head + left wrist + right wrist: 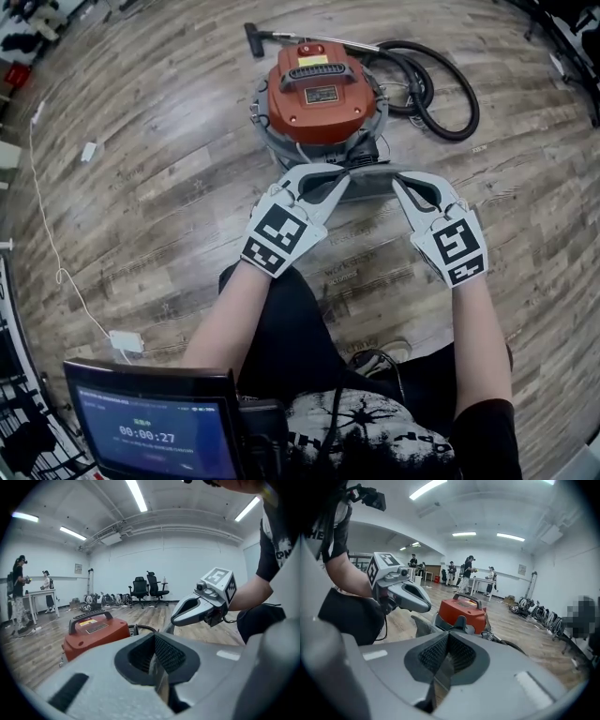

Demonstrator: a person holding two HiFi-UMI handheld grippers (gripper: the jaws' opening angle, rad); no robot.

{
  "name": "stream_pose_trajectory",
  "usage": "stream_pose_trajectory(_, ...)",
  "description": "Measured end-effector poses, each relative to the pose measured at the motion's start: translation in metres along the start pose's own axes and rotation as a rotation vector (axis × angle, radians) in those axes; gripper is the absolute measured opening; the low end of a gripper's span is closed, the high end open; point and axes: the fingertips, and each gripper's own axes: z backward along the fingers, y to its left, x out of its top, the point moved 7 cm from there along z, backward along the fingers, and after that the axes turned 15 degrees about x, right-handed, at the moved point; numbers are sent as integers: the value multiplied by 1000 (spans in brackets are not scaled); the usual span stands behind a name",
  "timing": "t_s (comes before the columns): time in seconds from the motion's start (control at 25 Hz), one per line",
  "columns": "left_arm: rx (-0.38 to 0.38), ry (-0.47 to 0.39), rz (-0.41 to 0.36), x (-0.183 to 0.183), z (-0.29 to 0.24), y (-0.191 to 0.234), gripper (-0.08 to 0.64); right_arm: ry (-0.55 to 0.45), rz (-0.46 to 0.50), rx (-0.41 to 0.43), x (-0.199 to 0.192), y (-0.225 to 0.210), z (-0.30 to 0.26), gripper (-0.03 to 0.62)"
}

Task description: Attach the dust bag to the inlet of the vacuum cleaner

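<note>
The vacuum cleaner (319, 89), an orange-red lid with a black handle on a metal canister, stands on the wood floor ahead of me. Just in front of it a flat grey dust bag (372, 180) hangs between my two grippers. My left gripper (342, 180) is shut on its left end, and my right gripper (398, 184) is shut on its right end. A thin edge of the bag (161, 686) shows pinched between the dark pads in the left gripper view. A fold of the bag (440, 681) sits between the pads in the right gripper view, with the vacuum (461, 613) beyond.
A black hose (441, 94) coils right of the vacuum and a wand (281, 37) lies behind it. A white adapter (125, 340) and cable lie on the floor at the left. A screen (155, 427) sits at my lower left. People stand at tables (18, 597); office chairs (150, 590) are far back.
</note>
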Motion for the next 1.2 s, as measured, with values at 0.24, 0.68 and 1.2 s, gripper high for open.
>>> stream_pose_trajectory(0.24,7,48,-42,-5,-1,-6,3,-23,-2,32,-6,4,7,6)
stream_pose_trajectory(0.68,7,95,43,92,45,5,3,0,-7,164,85,7,52,6)
stream_pose_trajectory(1.2,-11,139,128,291,154,49,3,-41,0,311,311,22,131,6)
